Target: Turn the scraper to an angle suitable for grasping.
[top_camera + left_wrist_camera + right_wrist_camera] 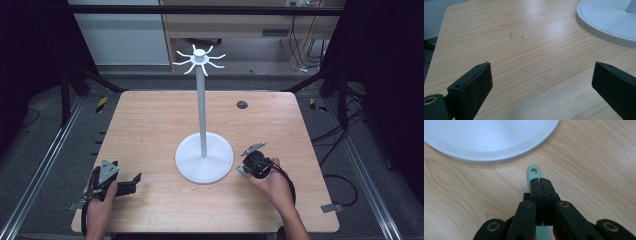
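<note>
While the right claw [541,181] pinches a thin teal strip [533,173] between its closed jaws, the strip's rounded end with a small hole pokes out past the tips, just above the wooden surface [599,165] and near the rim of the white stand's round base [486,142]. At the near left of the surface, the left claw [541,75] stands wide with nothing between its jaws, well apart from the base. Farther back, a white pole [201,105] rises from the middle of the base to a ring of curved hooks [199,60] at its top.
</note>
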The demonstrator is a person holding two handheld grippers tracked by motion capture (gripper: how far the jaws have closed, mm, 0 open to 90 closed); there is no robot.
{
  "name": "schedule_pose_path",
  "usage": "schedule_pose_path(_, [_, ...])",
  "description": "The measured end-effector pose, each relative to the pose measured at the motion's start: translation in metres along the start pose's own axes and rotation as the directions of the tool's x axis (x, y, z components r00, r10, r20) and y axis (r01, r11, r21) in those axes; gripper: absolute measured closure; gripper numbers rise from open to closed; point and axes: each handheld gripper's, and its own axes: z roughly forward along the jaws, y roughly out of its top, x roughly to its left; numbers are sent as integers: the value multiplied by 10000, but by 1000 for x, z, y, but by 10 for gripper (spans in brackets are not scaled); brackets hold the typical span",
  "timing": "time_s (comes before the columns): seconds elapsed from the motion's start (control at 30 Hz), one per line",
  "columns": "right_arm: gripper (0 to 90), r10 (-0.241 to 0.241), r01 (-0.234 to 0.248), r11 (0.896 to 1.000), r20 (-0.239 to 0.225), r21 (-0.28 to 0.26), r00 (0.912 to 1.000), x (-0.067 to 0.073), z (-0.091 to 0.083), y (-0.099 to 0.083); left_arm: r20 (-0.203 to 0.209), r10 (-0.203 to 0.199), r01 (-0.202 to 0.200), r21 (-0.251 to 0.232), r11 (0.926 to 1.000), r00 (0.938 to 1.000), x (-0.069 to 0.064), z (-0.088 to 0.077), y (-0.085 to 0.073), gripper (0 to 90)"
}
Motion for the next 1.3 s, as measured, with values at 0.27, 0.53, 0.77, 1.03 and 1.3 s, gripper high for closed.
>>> schedule_pose_path(0.27, [811,-377,393,9958,-204,828,9991,1,-2,14,5,-160,160,-103,9998,9999,3,-2,-1,27])
schedule_pose_path(0.53, [720,-371,435,9877,-451,1499,9983,-2,6,18,-7,-249,249,-91,9996,9997,4,-6,-3,27])
schedule_pose_path(0.77, [648,-399,460,9851,-399,1657,9984,-3,10,18,12,-148,148,-31,9999,9999,3,-5,-3,27])
schedule_pose_path(1.03, [626,-235,340,9825,-591,1829,9980,-6,14,18,68,-77,77,-14,10000,9999,1,-4,-3,27])
schedule_pose_path(1.3, [652,-165,303,9774,-674,2093,9976,-7,18,18,155,-36,35,34,10000,9999,0,-3,-3,27])
